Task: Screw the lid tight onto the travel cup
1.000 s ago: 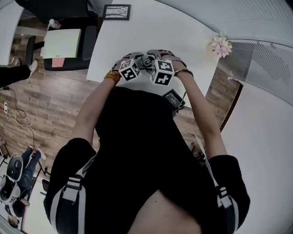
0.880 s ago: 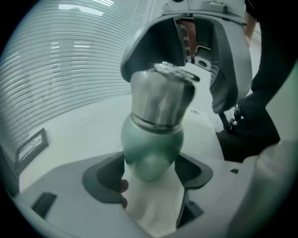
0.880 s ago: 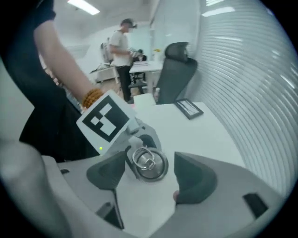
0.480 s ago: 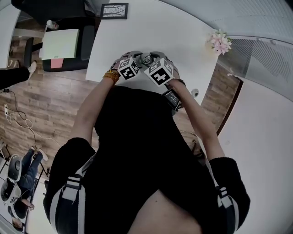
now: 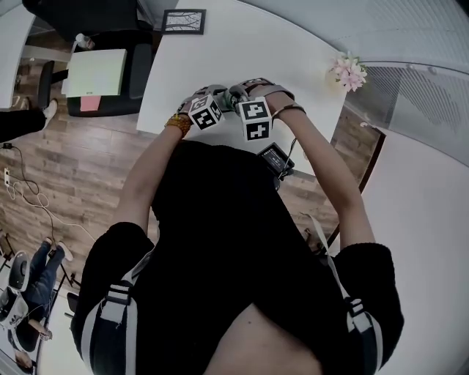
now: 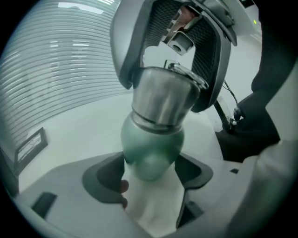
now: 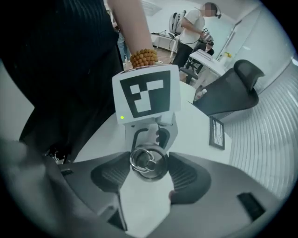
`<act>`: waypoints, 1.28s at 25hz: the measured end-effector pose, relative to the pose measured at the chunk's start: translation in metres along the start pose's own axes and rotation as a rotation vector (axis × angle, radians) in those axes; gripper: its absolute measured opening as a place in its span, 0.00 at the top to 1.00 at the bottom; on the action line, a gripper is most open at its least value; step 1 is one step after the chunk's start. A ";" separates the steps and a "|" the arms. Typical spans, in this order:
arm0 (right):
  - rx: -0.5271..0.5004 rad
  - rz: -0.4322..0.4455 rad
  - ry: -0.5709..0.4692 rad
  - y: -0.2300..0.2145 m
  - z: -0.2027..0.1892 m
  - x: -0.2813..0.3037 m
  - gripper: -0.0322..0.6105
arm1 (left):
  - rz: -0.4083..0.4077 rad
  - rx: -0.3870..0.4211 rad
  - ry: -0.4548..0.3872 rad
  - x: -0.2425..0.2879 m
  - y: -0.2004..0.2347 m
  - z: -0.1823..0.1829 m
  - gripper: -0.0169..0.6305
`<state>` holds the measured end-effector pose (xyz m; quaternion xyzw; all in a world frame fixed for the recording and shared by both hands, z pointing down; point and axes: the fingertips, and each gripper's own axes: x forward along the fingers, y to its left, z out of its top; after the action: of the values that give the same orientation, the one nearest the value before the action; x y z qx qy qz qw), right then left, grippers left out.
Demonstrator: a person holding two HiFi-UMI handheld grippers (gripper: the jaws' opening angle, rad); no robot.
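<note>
The travel cup (image 6: 153, 144) has a green body and a steel lid (image 6: 163, 100). My left gripper (image 6: 151, 169) is shut on the green body and holds the cup tilted over the white table. My right gripper (image 7: 149, 163) comes down from above, its fingers (image 6: 125, 65) on either side of the lid. Its jaws have just been closing, and the pads now press on the ringed lid (image 7: 149, 160). In the head view the two marker cubes (image 5: 207, 112) (image 5: 255, 119) sit side by side near the table's front edge and hide most of the cup.
The white table (image 5: 242, 51) carries a picture frame (image 5: 183, 20) at the back and pink flowers (image 5: 349, 72) at the right. A small black device (image 5: 277, 157) lies at the front edge. An office chair (image 5: 110, 66) stands to the left. People stand far behind.
The right gripper's cube has rolled about the cup's top and its forearm has swung outward to the right. The left gripper and the cup have stayed put.
</note>
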<state>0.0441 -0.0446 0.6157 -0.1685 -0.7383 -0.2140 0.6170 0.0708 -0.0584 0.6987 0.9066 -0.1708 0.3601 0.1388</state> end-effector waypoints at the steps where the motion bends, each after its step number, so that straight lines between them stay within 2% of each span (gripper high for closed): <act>1: 0.053 -0.007 -0.024 -0.001 0.000 0.000 0.54 | 0.000 0.000 0.001 0.000 0.000 0.000 0.45; 2: 0.138 -0.018 -0.063 -0.003 0.001 -0.002 0.52 | -0.001 0.000 0.002 0.000 0.000 0.000 0.45; 3: 0.248 -0.029 -0.116 -0.005 0.003 -0.005 0.45 | -0.001 0.001 0.002 0.001 0.000 0.000 0.45; 4: 0.372 -0.041 -0.177 -0.007 0.006 -0.009 0.43 | -0.001 0.002 0.002 0.001 0.000 0.000 0.45; 7: 0.754 -0.122 -0.323 -0.019 0.010 -0.022 0.43 | -0.001 0.001 -0.004 0.000 0.000 0.000 0.45; 9: 0.958 -0.216 -0.343 -0.027 0.004 -0.021 0.49 | 0.003 -0.001 -0.008 0.000 0.000 0.000 0.45; 10: 1.022 -0.257 -0.332 -0.030 0.000 -0.019 0.54 | 0.005 -0.002 -0.008 0.000 0.001 0.000 0.45; 11: 1.053 -0.289 -0.315 -0.031 -0.003 -0.017 0.54 | 0.005 -0.002 -0.007 0.000 0.001 0.000 0.45; 14: 1.027 -0.313 -0.255 -0.032 -0.004 -0.012 0.53 | 0.004 0.000 -0.002 0.001 0.001 0.000 0.45; 16: 0.944 -0.278 -0.217 -0.029 -0.002 -0.008 0.53 | 0.006 0.004 0.001 0.000 0.001 -0.001 0.45; 18: 0.749 -0.220 -0.147 -0.022 -0.002 -0.002 0.54 | 0.006 0.008 0.001 0.000 0.001 0.000 0.45; 21: 0.350 -0.119 -0.051 -0.011 -0.001 0.005 0.55 | 0.007 0.007 0.004 0.001 0.000 0.000 0.45; 23: 0.125 -0.071 0.000 -0.007 0.000 0.007 0.54 | 0.006 0.004 0.009 0.001 0.000 0.000 0.45; 25: -0.059 -0.047 0.057 -0.004 -0.001 0.008 0.54 | 0.007 0.003 0.010 0.001 0.000 0.001 0.45; 26: -0.119 -0.042 0.081 -0.003 -0.001 0.009 0.54 | 0.009 0.001 0.010 0.001 0.000 0.001 0.45; 28: -0.130 -0.046 0.088 -0.002 -0.001 0.011 0.54 | 0.014 -0.002 0.010 0.002 0.001 0.000 0.45; 29: -0.070 -0.057 0.060 -0.003 -0.001 0.011 0.54 | 0.015 -0.002 0.012 0.003 0.000 0.000 0.45; 30: 0.036 -0.071 0.006 -0.005 0.000 0.008 0.52 | 0.016 -0.003 0.014 0.004 0.000 0.000 0.45; 32: 0.358 -0.106 -0.142 -0.013 0.003 -0.003 0.48 | 0.016 0.000 0.018 0.005 0.000 0.002 0.45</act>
<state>0.0352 -0.0537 0.6106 -0.0317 -0.8142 -0.0992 0.5712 0.0749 -0.0600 0.7010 0.9020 -0.1767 0.3691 0.1376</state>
